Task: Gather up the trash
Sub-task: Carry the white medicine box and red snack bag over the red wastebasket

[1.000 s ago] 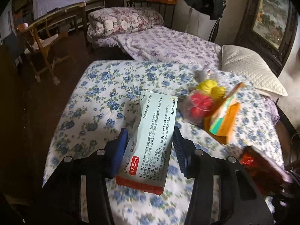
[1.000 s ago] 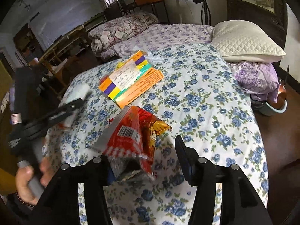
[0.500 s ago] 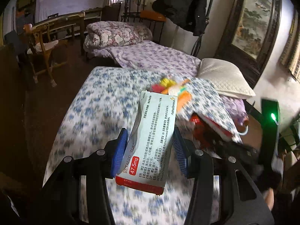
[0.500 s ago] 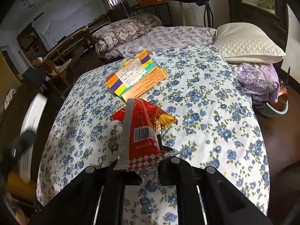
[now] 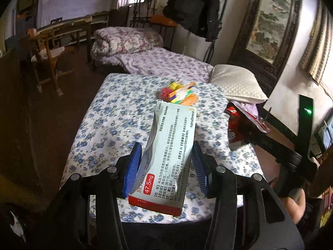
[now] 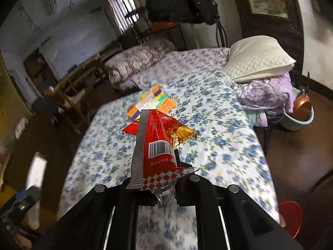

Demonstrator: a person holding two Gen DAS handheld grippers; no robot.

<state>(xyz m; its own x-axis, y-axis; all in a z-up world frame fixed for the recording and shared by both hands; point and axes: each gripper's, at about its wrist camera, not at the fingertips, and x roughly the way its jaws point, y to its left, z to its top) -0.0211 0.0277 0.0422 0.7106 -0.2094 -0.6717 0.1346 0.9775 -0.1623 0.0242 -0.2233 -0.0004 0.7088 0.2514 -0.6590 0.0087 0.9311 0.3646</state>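
My left gripper (image 5: 166,166) is shut on a flattened white and red medicine box (image 5: 170,145) and holds it above the near end of the flowered bed (image 5: 116,116). My right gripper (image 6: 158,177) is shut on a red snack wrapper (image 6: 156,143), held up over the bed (image 6: 218,145). The wrapper also shows at the right of the left wrist view (image 5: 239,125). An orange and yellow flat carton (image 6: 152,102) lies on the bed further back, next to a bag of red and yellow stuff (image 5: 168,88).
A white quilted pillow (image 6: 258,60) and purple clothes (image 6: 268,91) lie at the bed's right edge. A blue basin (image 6: 299,118) and a red bin (image 6: 291,214) stand on the floor to the right. Wooden chairs (image 5: 47,50) stand to the left.
Both grippers have lifted and pulled back from the bed with their items. The right gripper closed on the red wrapper and raised it upright.
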